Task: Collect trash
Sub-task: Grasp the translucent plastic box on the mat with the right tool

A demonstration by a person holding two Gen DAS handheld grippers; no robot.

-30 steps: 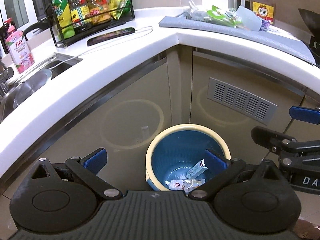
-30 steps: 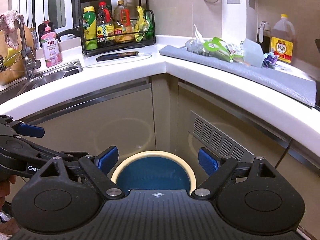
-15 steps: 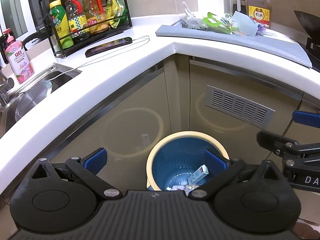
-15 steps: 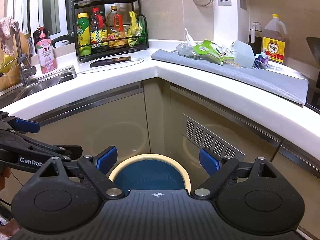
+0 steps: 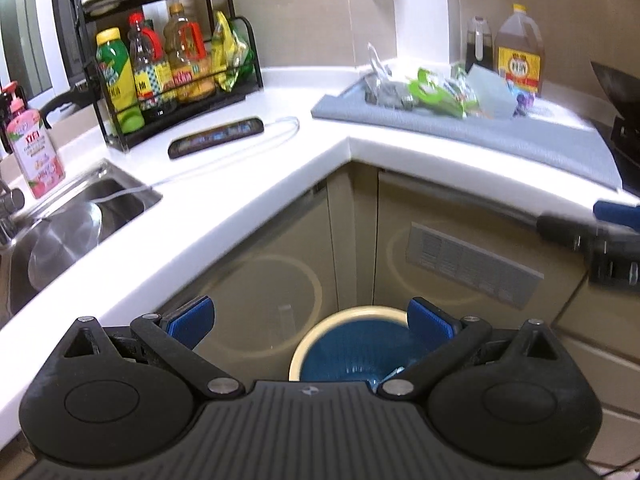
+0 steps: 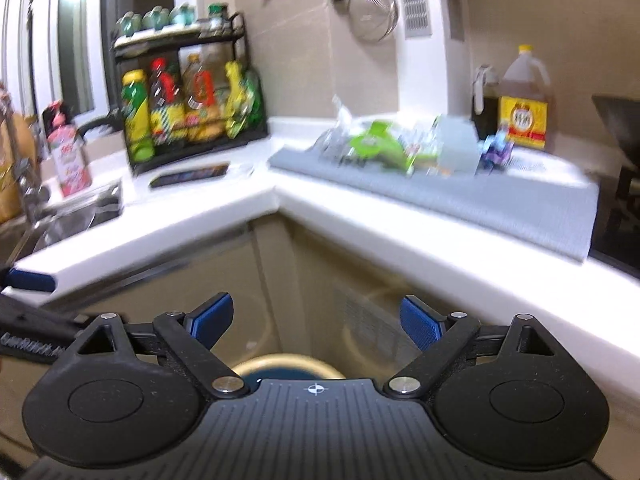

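A blue waste bin with a cream rim (image 5: 352, 344) stands on the floor in the cabinet corner, a scrap of wrapper just visible inside. My left gripper (image 5: 310, 320) hangs open above and in front of it, empty. In the right wrist view only the bin's rim (image 6: 288, 362) shows below my right gripper (image 6: 316, 318), also open and empty. A pile of wrappers and plastic trash (image 5: 436, 90) lies on the grey mat (image 5: 500, 136) on the counter; the same pile (image 6: 400, 144) looks blurred in the right wrist view. The right gripper (image 5: 616, 236) shows at the left view's right edge.
White L-shaped counter (image 5: 248, 196) with a sink (image 5: 60, 232) at left, a pink soap bottle (image 5: 34, 144), a black rack of bottles (image 5: 172, 76), a phone on a cable (image 5: 216, 136), oil jugs (image 5: 518, 50) at the back, a dark wok (image 5: 618, 88) far right.
Both grippers have risen and tilted up from the bin toward the counter. The bin has sunk low in both views and its contents are mostly hidden. The right view is motion-blurred.
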